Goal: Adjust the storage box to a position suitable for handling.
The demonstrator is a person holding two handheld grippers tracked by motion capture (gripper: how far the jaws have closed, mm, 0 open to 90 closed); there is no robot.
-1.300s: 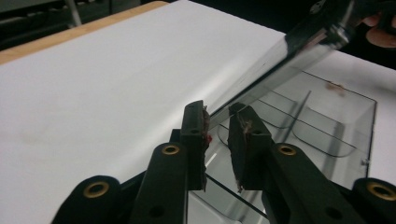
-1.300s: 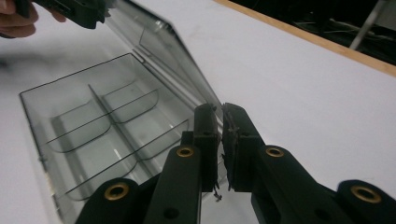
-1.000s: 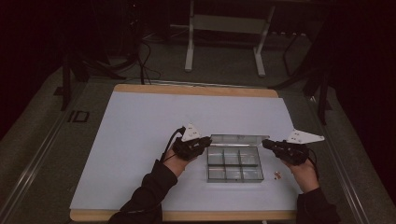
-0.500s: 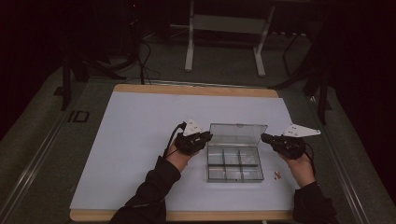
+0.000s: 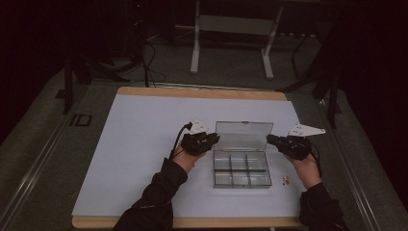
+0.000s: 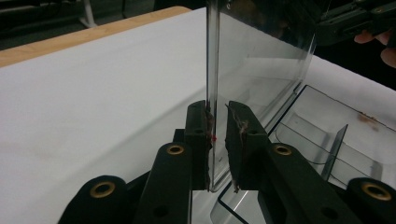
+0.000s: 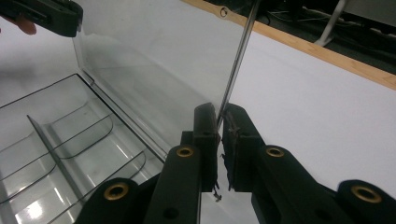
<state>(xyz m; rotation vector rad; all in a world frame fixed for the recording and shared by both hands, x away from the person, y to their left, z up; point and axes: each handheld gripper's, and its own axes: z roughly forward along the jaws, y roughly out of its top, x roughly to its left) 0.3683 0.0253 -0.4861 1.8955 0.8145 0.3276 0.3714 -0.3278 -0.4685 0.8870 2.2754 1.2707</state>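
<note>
High view first: a clear compartment box (image 5: 240,165) sits on the white counter (image 5: 139,144), toward five o'clock from the counter's centre, with its transparent lid (image 5: 243,135) standing up at the box's twelve o'clock edge. The left claw (image 5: 213,139) is at the lid's nine o'clock end and the right claw (image 5: 270,139) at its three o'clock end, one hand on each side. A small brownish item (image 5: 285,181) lies on the counter at the box's four o'clock corner, just beside it.

Left gripper view now: the left claw (image 6: 218,140) has the lid's upright edge (image 6: 213,70) between its pads. The left pad lies against the plastic; the right pad stands a sliver off it, the jaws having just eased apart slightly. Empty compartments (image 6: 327,135) sit at three o'clock.

Right gripper view: the right claw (image 7: 219,140) straddles the other lid edge (image 7: 238,56), which slants up toward one o'clock. Its jaws have just been opening a touch, with the edge between them and a narrow gap at the right pad. The box's dividers (image 7: 60,140) lie at nine o'clock, and the other claw (image 7: 46,14) sits at eleven o'clock.
</note>
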